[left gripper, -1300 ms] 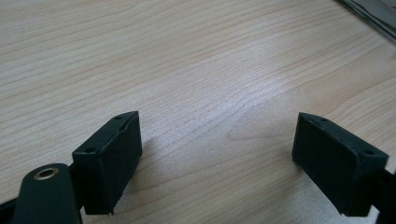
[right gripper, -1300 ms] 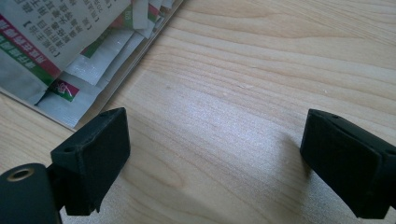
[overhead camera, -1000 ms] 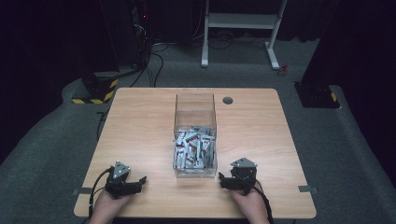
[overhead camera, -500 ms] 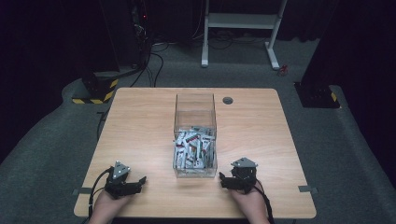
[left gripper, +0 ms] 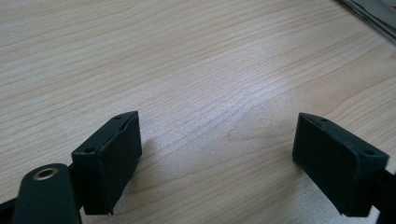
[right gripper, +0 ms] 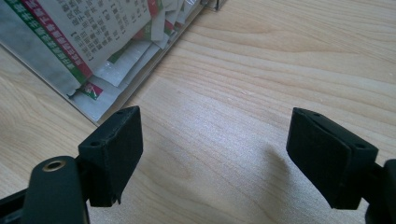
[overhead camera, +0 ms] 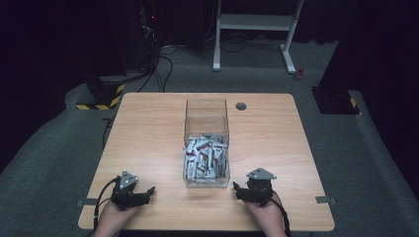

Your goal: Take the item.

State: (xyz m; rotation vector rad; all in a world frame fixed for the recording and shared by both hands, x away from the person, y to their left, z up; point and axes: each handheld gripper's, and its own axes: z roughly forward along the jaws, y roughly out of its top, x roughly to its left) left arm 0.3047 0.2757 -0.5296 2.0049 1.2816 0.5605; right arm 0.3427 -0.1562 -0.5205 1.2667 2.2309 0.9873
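A clear plastic box (overhead camera: 206, 114) stands in the middle of the wooden table (overhead camera: 148, 138), its lower half holding several white, red and green sachets (overhead camera: 205, 159). My left gripper (overhead camera: 147, 194) rests near the front edge, left of the box, jaws pointing right. In the left gripper view it (left gripper: 217, 158) is open over bare wood. My right gripper (overhead camera: 236, 192) rests right of the box's front corner, jaws pointing left. In the right gripper view it (right gripper: 215, 154) is open, its jaws have just been closing a little, and nothing lies between them. The box with sachets (right gripper: 93, 42) sits just beyond.
A round cable hole (overhead camera: 241, 106) sits near the table's far edge. Bare wood stretches on both sides of the box. On the dark floor behind stand a white frame (overhead camera: 257, 22) and black stands with yellow stripes (overhead camera: 101, 96).
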